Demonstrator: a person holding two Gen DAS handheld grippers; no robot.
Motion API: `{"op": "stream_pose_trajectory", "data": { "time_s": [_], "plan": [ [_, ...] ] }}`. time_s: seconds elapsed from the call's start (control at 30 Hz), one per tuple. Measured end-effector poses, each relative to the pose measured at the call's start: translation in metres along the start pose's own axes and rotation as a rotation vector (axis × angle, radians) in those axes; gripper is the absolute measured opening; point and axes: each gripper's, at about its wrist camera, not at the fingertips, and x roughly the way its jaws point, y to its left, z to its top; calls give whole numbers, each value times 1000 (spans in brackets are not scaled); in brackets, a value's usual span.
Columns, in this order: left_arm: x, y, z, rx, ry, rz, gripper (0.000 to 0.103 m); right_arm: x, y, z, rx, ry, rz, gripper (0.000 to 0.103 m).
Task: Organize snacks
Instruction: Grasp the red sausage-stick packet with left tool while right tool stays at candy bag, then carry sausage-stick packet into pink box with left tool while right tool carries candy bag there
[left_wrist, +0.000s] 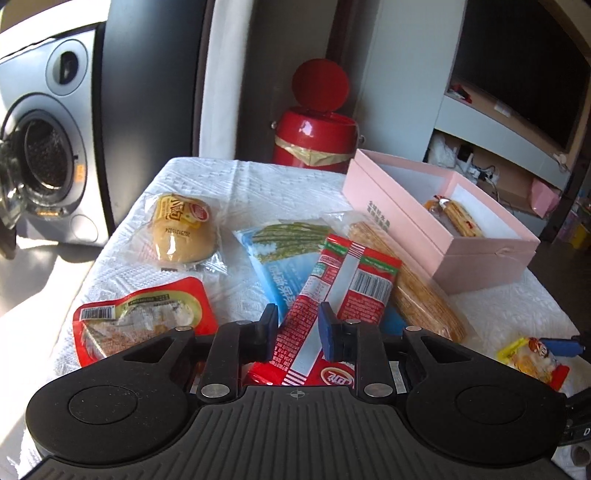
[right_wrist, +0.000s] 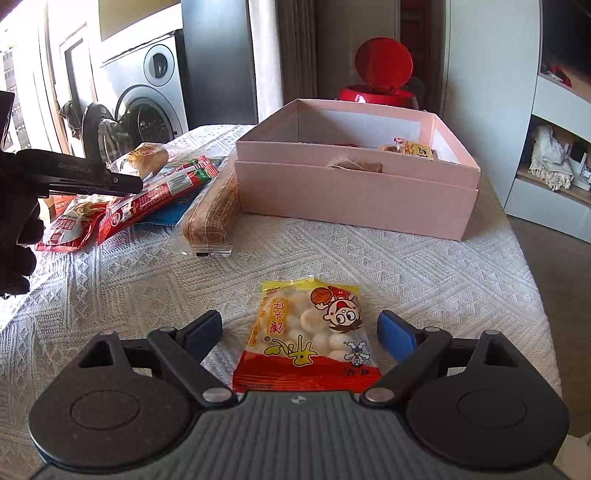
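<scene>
red sausage pack (left_wrist: 334, 280): atop pile | yellow snack bag (right_wrist: 308, 339): flat | pink box (right_wrist: 354, 184): open

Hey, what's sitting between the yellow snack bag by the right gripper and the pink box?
Nothing. In the right wrist view, only bare white tablecloth lies between the yellow snack bag and the pink box.

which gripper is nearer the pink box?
Hard to call; probably right. The right gripper faces the pink box across bare cloth, straddling the ball-snack bag. The left gripper sits over the red sausage pack, beside the box.
</scene>
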Motion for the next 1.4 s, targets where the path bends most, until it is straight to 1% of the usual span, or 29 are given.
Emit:
{"op": "stream_pose_trajectory", "data": {
  "time_s": [0.07, 0.13, 0.17, 0.23, 0.27, 0.33, 0.4, 0.43, 0.47, 0.53, 0.63, 0.67, 0.7, 0.73, 0.77, 0.83, 0.87, 0.93, 0.97, 1.0, 1.1, 1.17, 1.2, 1.3, 1.33, 1.4],
  "plan": [
    [-10, -17, -13, 78, 20, -8, 34, 0, 1, 0, -1, 1, 0, 92],
    [-20, -30, -24, 148, 33, 9, 35, 0, 1, 0, -2, 1, 0, 93],
    [-23, -35, -28, 173, 48, 6, 35, 0, 1, 0, -1, 1, 0, 93],
    [-28, -40, -35, 176, 84, -50, 35, 0, 1, 0, -2, 2, -1, 93],
    [-30, -42, -36, 173, 87, -58, 35, 0, 1, 0, -2, 2, -1, 93],
    [-37, -49, -35, 205, 60, -28, 35, 1, 1, -1, -3, 2, -2, 93],
    [-39, -54, -28, 270, 25, 18, 35, 1, 1, 0, -2, 2, -2, 93],
    [-37, -55, -24, 294, 22, 38, 35, 1, 1, 0, -2, 2, -2, 93],
    [-34, -56, -21, 309, 26, 49, 35, 1, 1, 0, -3, 3, -2, 93],
    [-23, -58, -14, 335, 47, 42, 35, 1, 1, 0, -2, 2, -1, 93],
    [-5, -65, -16, 385, 108, 29, 37, 1, 1, 0, -2, 3, -2, 93],
    [-2, -68, -17, 409, 109, 31, 44, 1, 1, 0, -3, 3, -2, 93],
    [0, -70, -18, 424, 110, 25, 53, 1, 1, 0, -3, 3, -2, 93],
    [1, -72, -18, 429, 116, 9, 57, 1, 1, 0, -2, 3, -1, 93],
    [1, -72, -17, 420, 118, -7, 63, 1, 1, 0, -2, 3, -1, 93],
    [-3, -70, -14, 405, 96, -7, 62, 1, 1, 0, -2, 3, -2, 93],
    [-4, -69, -13, 403, 84, 9, 62, 1, 2, 0, -2, 3, -1, 93],
    [-3, -65, -8, 402, 69, 75, 61, 1, 2, 0, -2, 3, -2, 93],
    [1, -62, -5, 396, 73, 105, 60, 1, 2, 0, -3, 3, -2, 93],
    [6, -58, -1, 385, 83, 114, 62, 1, 2, 0, -3, 4, -1, 94],
    [23, -45, 6, 334, 122, 111, 64, 1, 2, -1, -4, 5, -1, 94],
    [29, -39, 11, 296, 113, 122, 65, 1, 3, -1, -5, 5, -1, 94],
    [32, -36, 13, 267, 127, 125, 65, 1, 3, -1, -5, 5, -1, 94],
    [34, -22, 16, 151, 151, 82, 65, 1, 3, -1, -5, 6, 0, 95],
    [32, -16, 16, 121, 148, 62, 65, 1, 3, -2, -5, 7, 2, 95],
    [26, -12, 16, 100, 151, 43, 60, 1, 3, -2, -6, 9, 7, 97]
  ]
}}
